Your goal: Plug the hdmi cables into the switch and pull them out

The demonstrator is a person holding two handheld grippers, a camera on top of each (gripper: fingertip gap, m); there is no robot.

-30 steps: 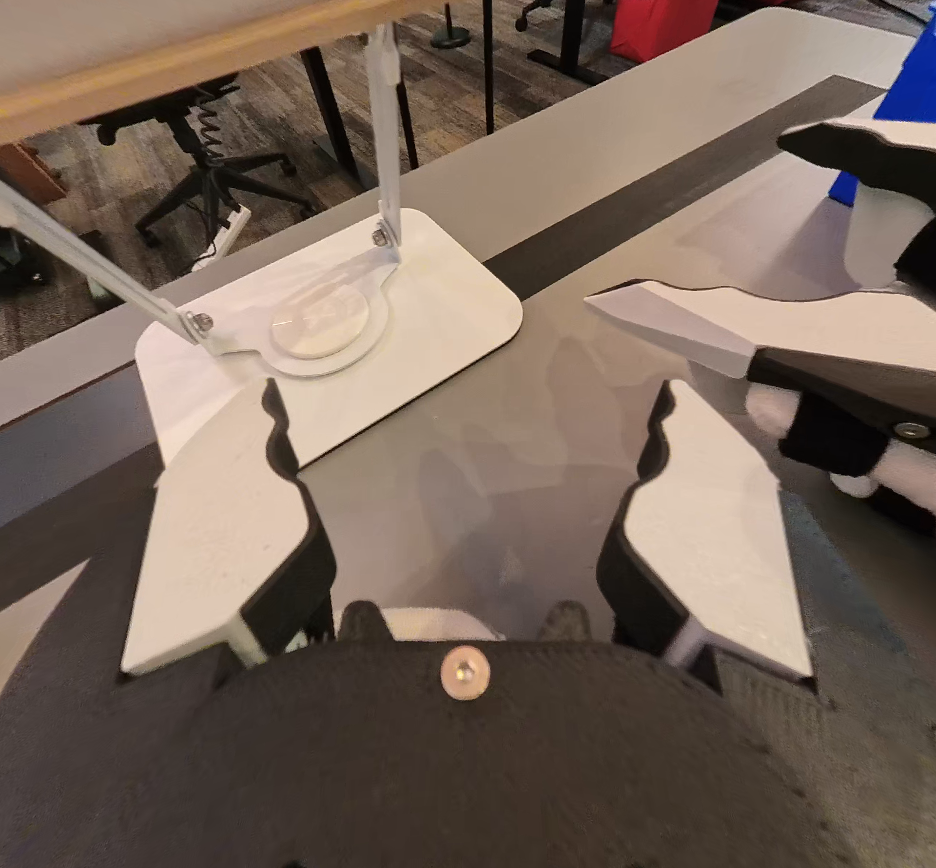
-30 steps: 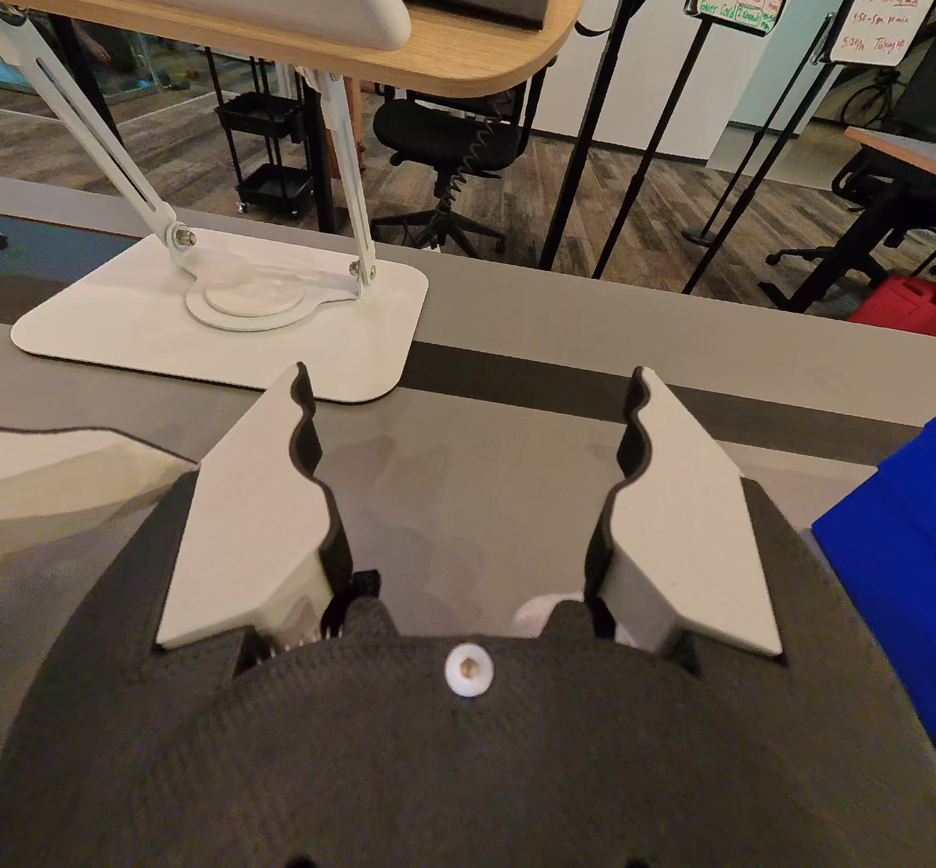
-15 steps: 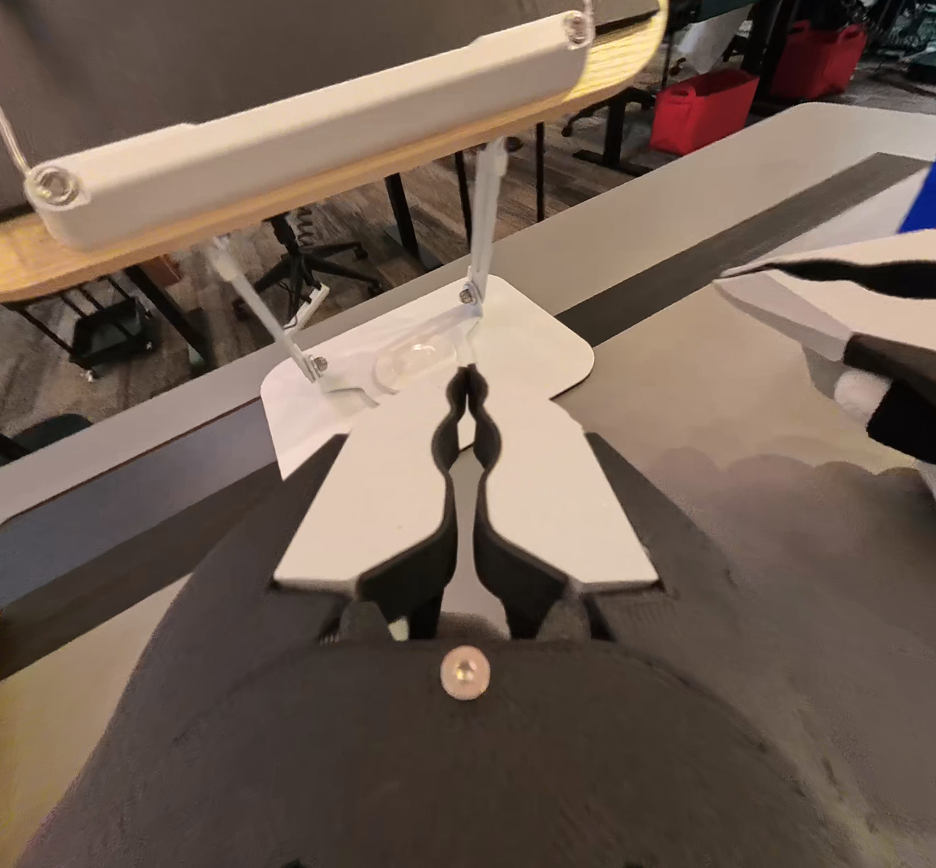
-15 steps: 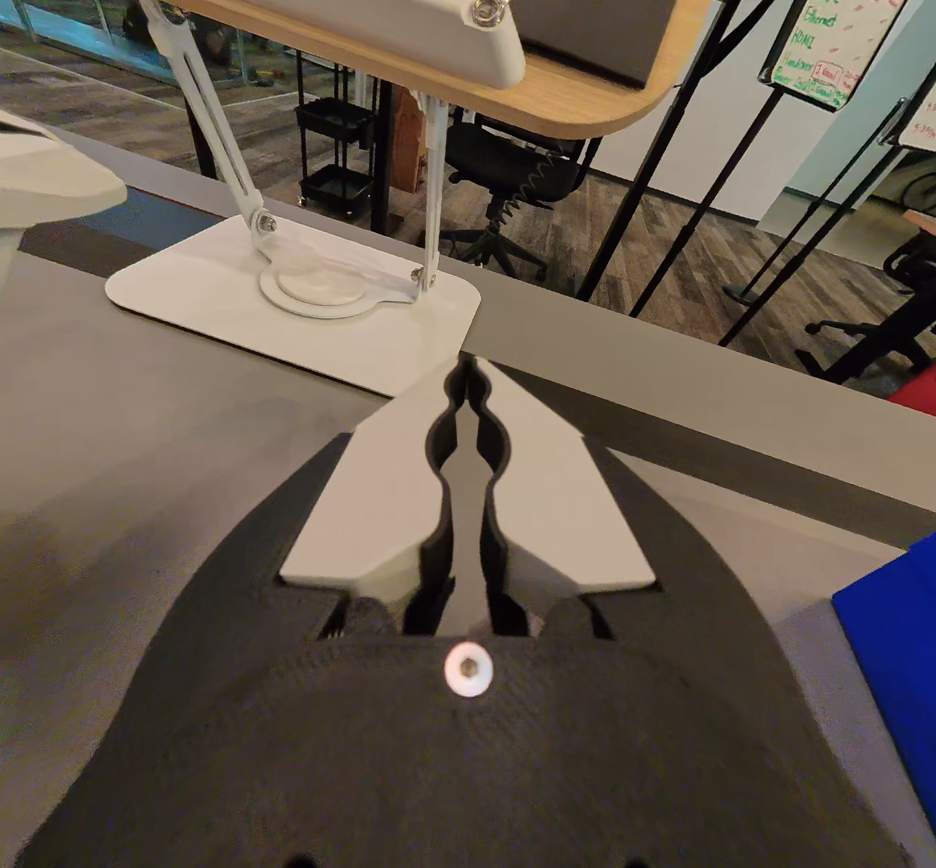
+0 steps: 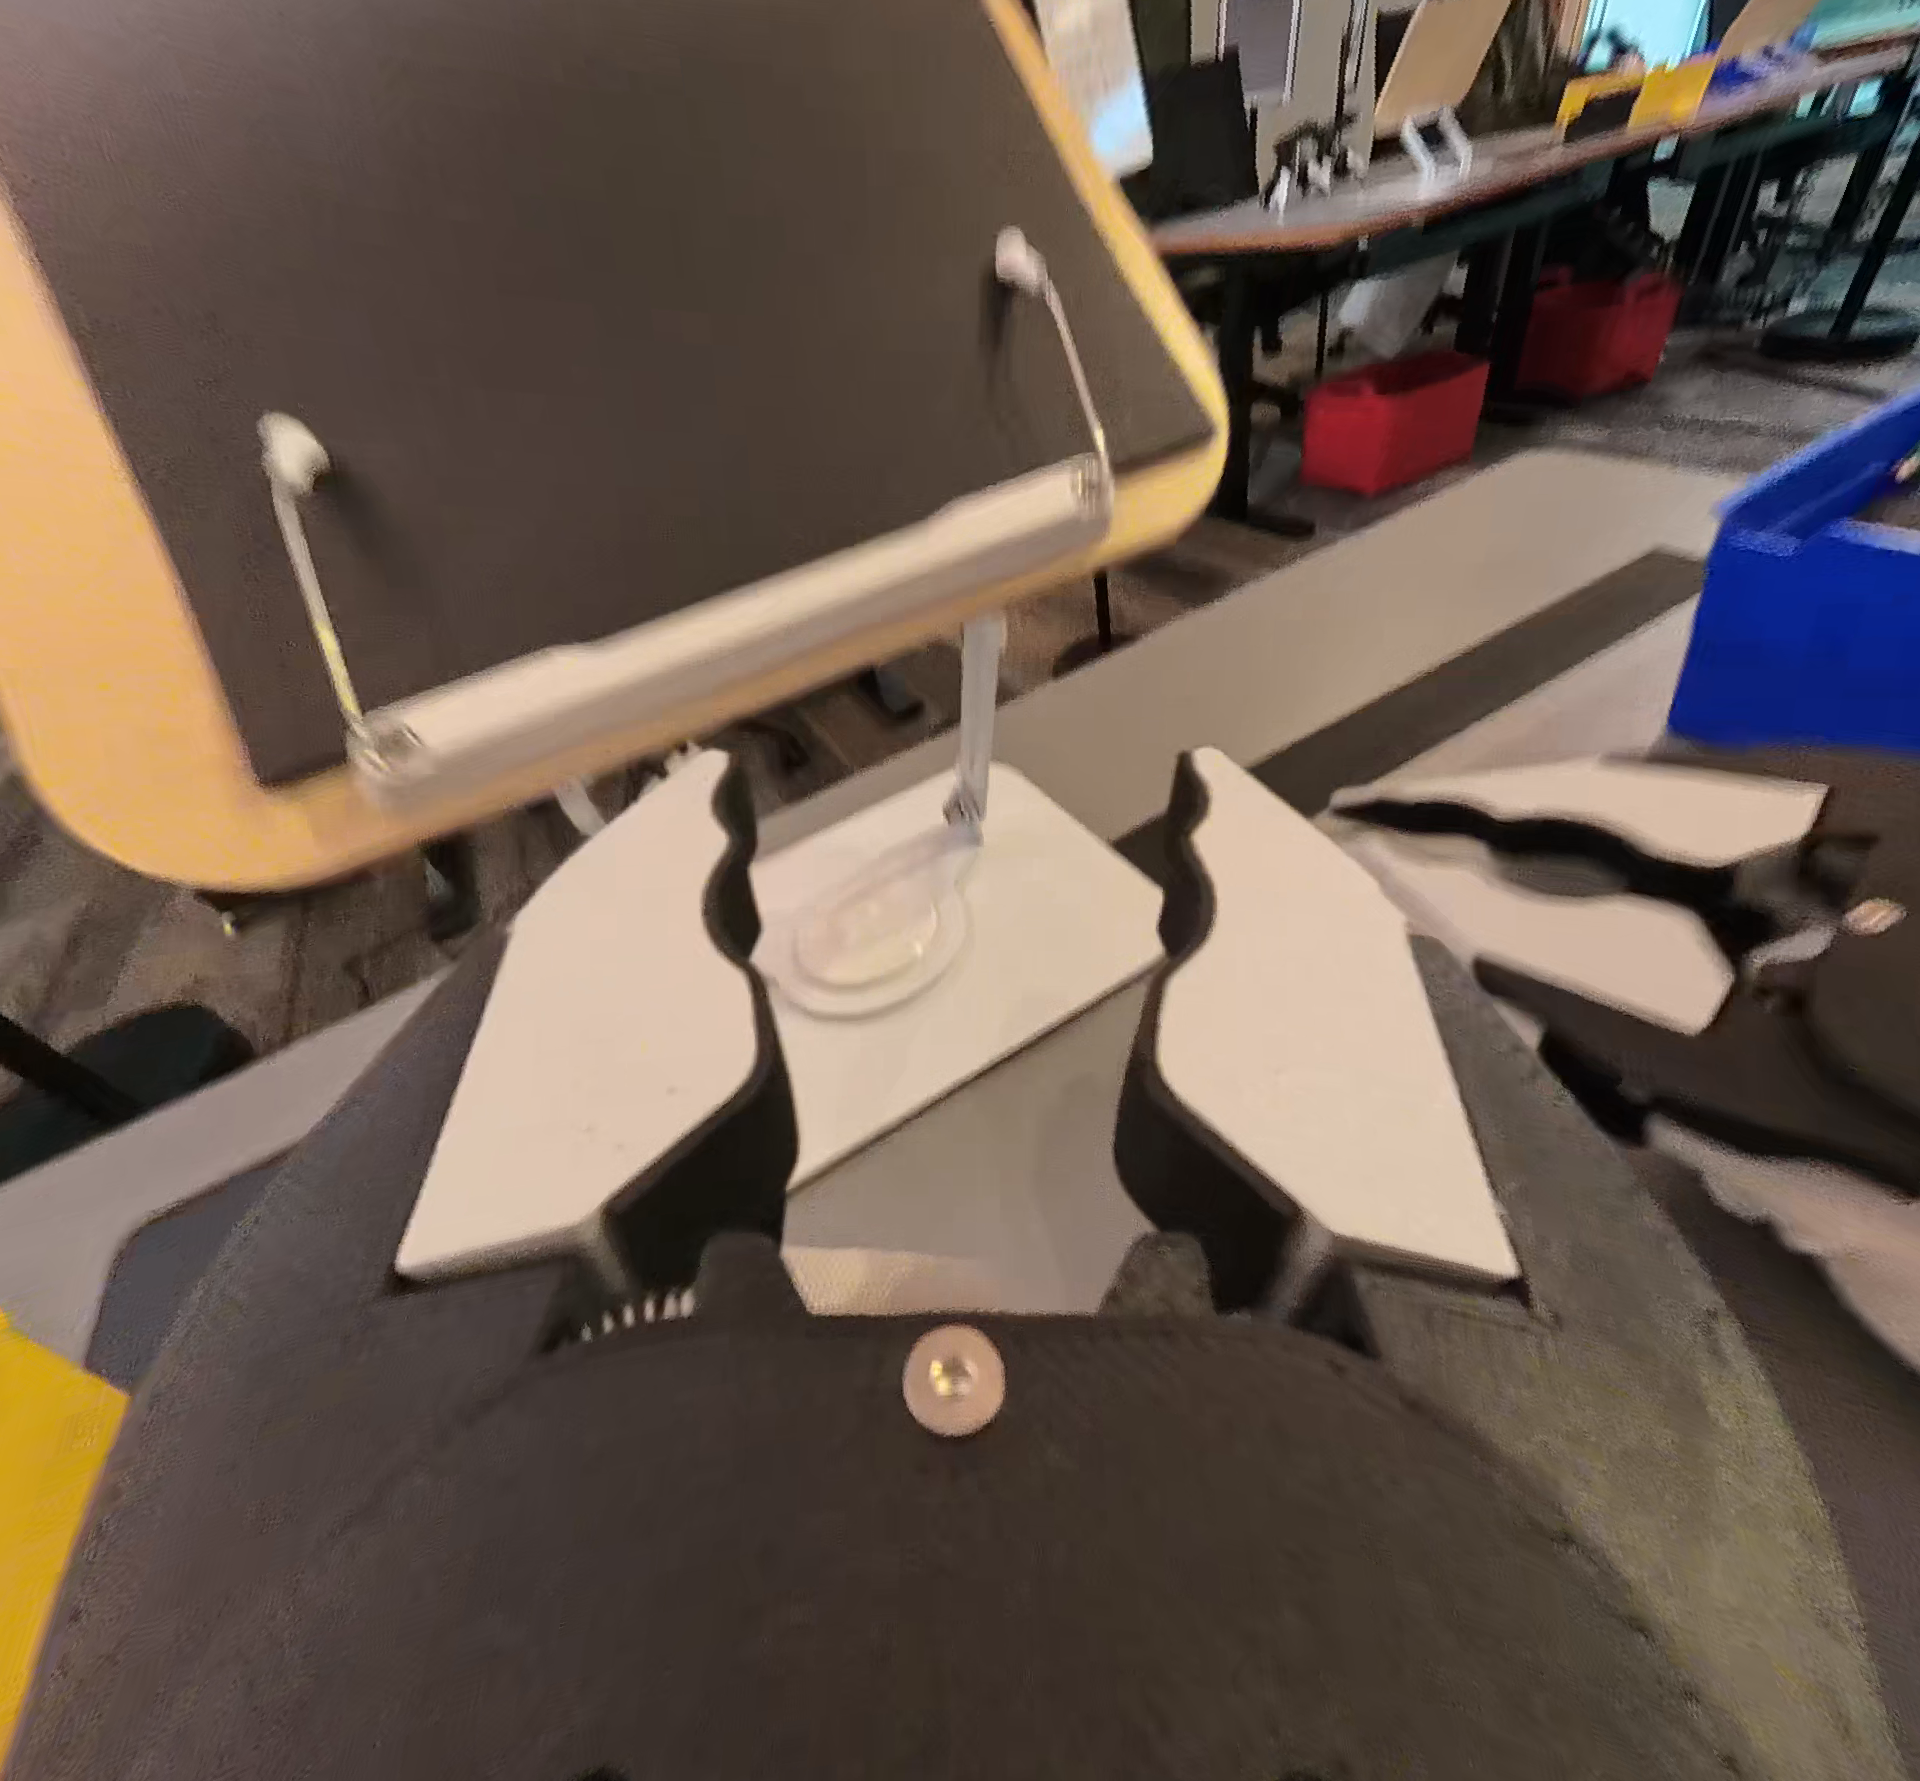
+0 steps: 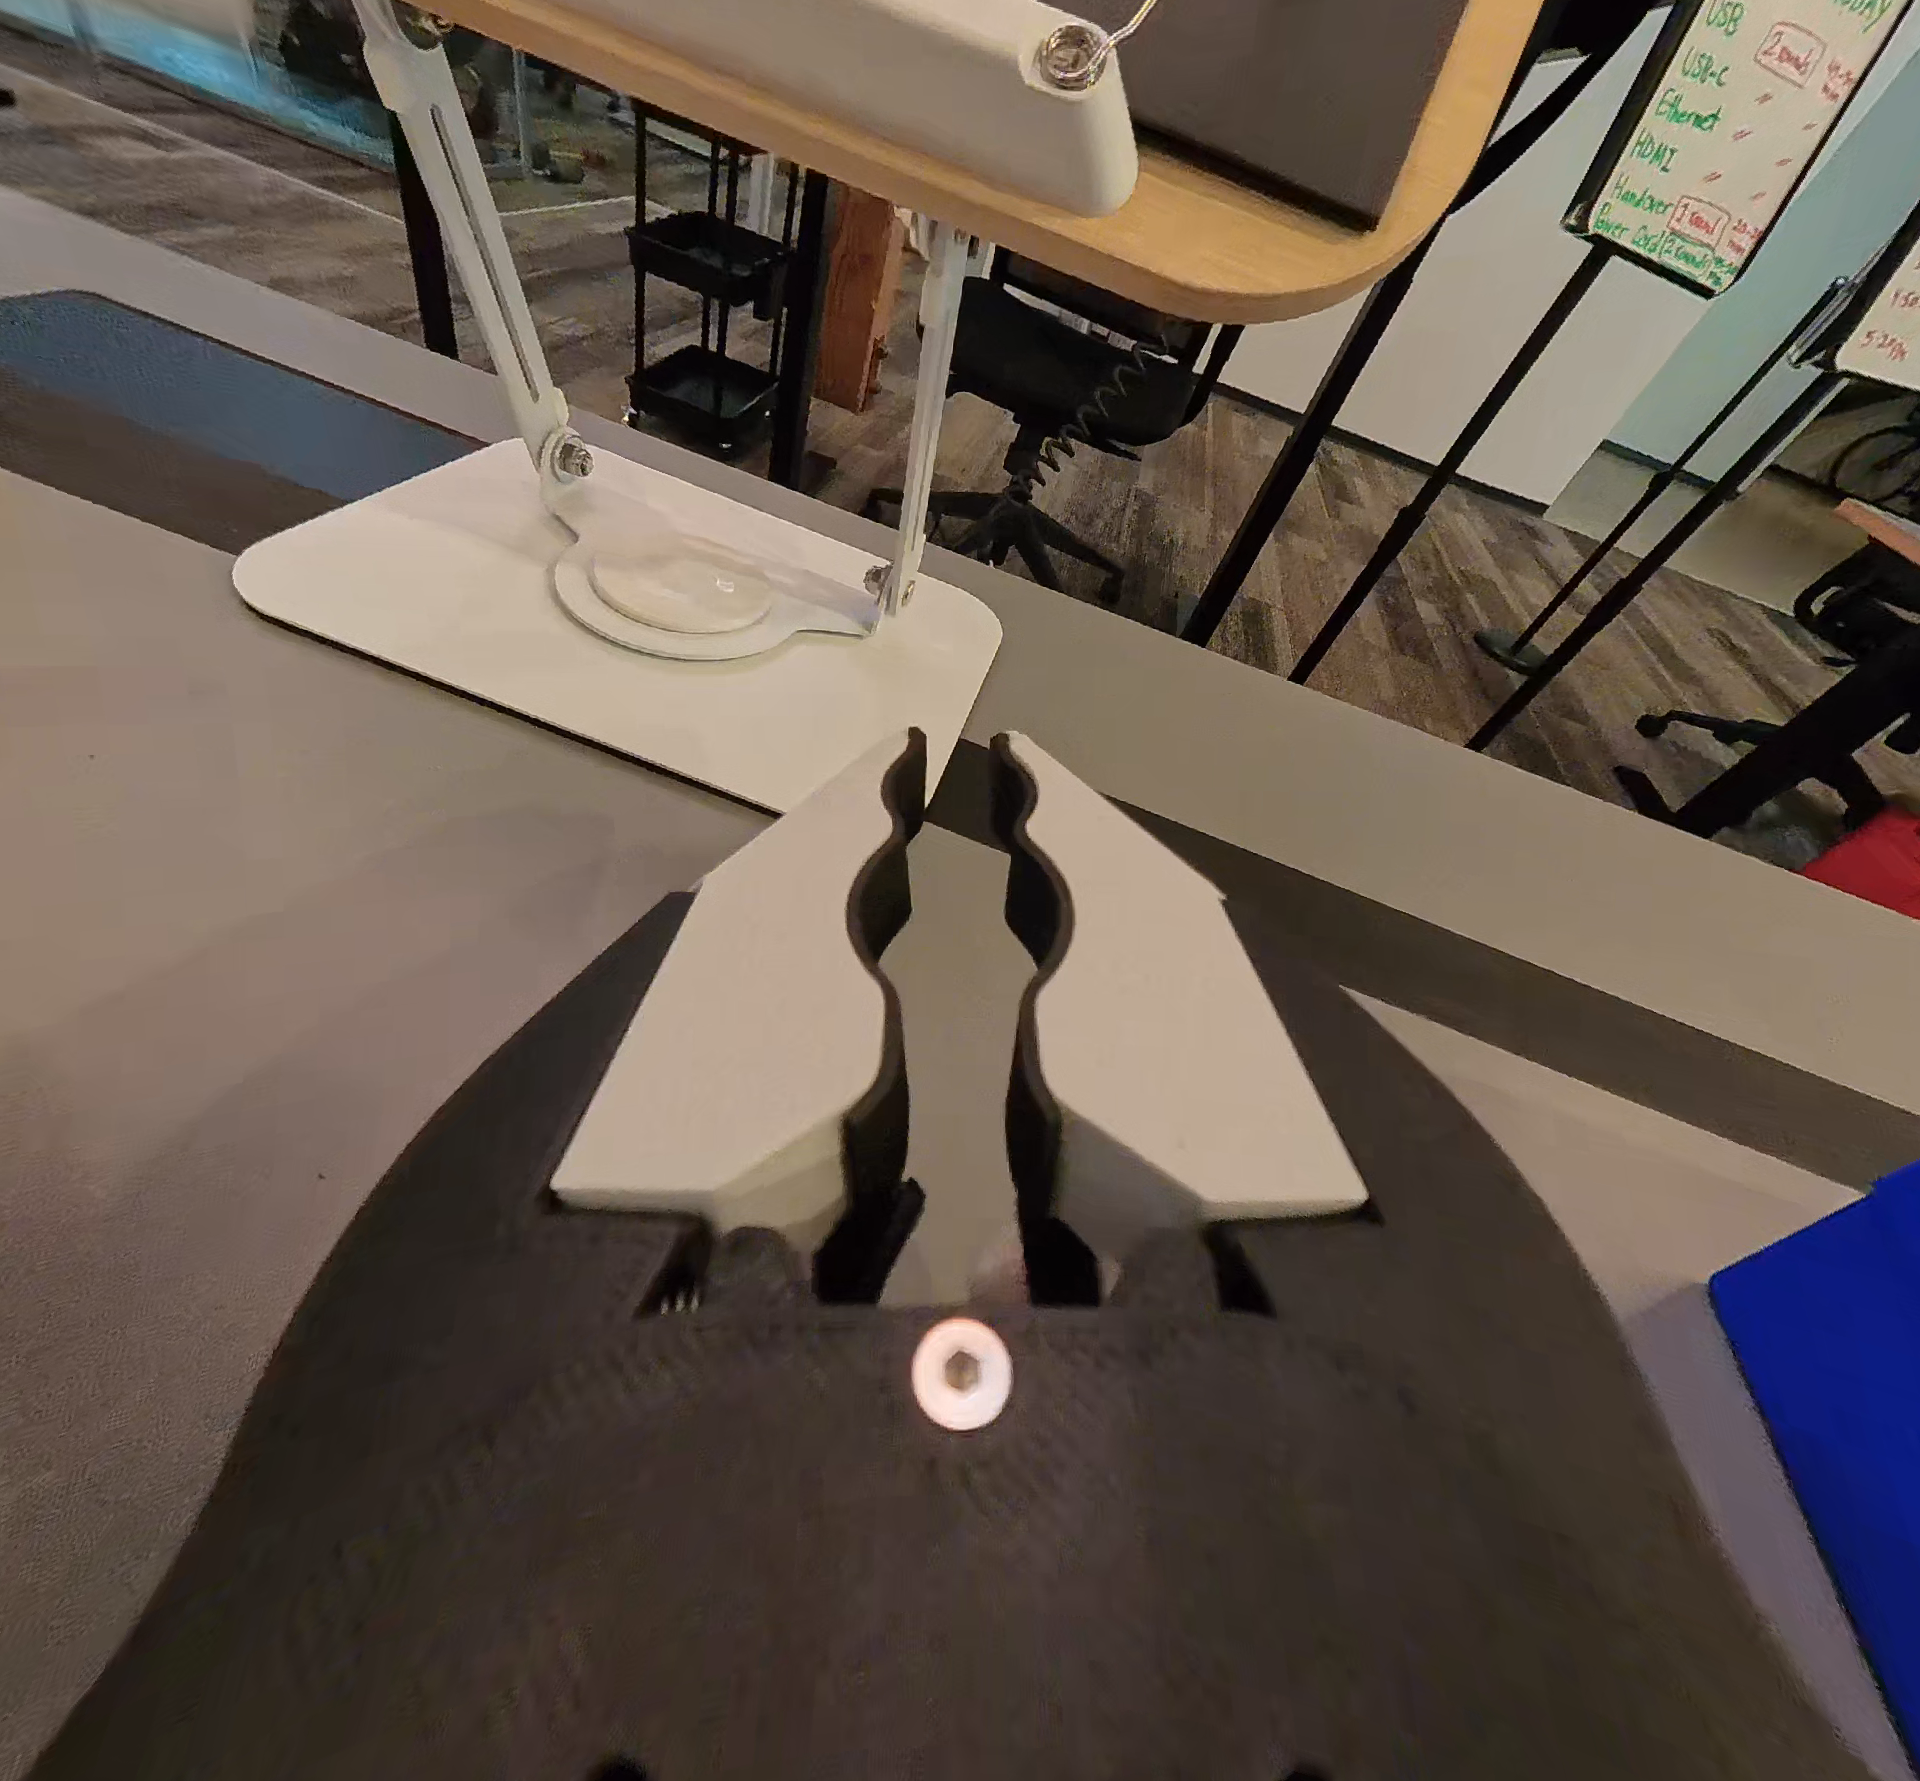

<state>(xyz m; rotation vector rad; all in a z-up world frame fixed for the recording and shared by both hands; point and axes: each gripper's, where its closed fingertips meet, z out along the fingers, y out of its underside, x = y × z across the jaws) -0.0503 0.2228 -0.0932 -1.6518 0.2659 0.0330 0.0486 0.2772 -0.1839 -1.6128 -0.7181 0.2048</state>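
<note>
While nothing is held | left tool (image 5: 961, 786) apart | right tool (image 6: 958, 744) slightly apart | one stand (image 6: 447, 588)

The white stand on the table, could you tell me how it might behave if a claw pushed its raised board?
The white stand would probably tip rather than slide: its board sits high on thin struts. The flat wide base should resist somewhat.

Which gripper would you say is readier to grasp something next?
Left, probably: the left gripper stands wide open, while the right gripper shows only a narrow gap. No cable or switch shows in either view.
</note>
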